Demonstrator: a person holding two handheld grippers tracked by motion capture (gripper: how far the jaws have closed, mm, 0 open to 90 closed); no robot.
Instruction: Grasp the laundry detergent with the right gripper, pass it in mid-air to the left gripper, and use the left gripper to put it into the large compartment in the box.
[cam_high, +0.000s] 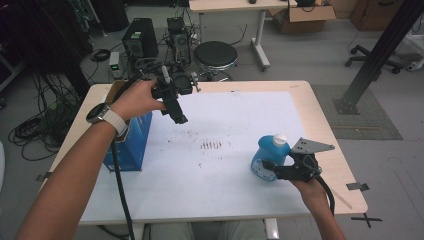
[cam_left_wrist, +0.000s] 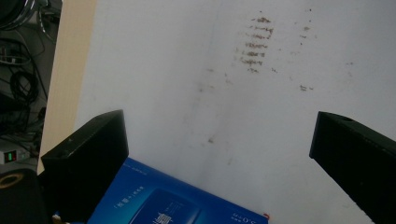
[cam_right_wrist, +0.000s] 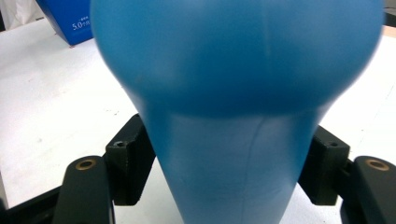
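Overhead, a blue bottle (cam_high: 268, 159) is seen upright near the table's (cam_high: 320, 125) right edge, clasped by the right tool (cam_high: 276, 169); the left tool (cam_high: 178, 116) is held above the table by a blue box (cam_high: 131, 142). From the left gripper view, its jaws are spread wide over nothing, the box (cam_left_wrist: 177, 200) below. From the right gripper view, the bottle (cam_right_wrist: 233, 116) is pinched at its narrow part; a slip or tip could be caused by that smooth taper.

The bottle (cam_high: 270, 157) stands on the table (cam_high: 320, 125) at right, box (cam_high: 132, 145) at left.
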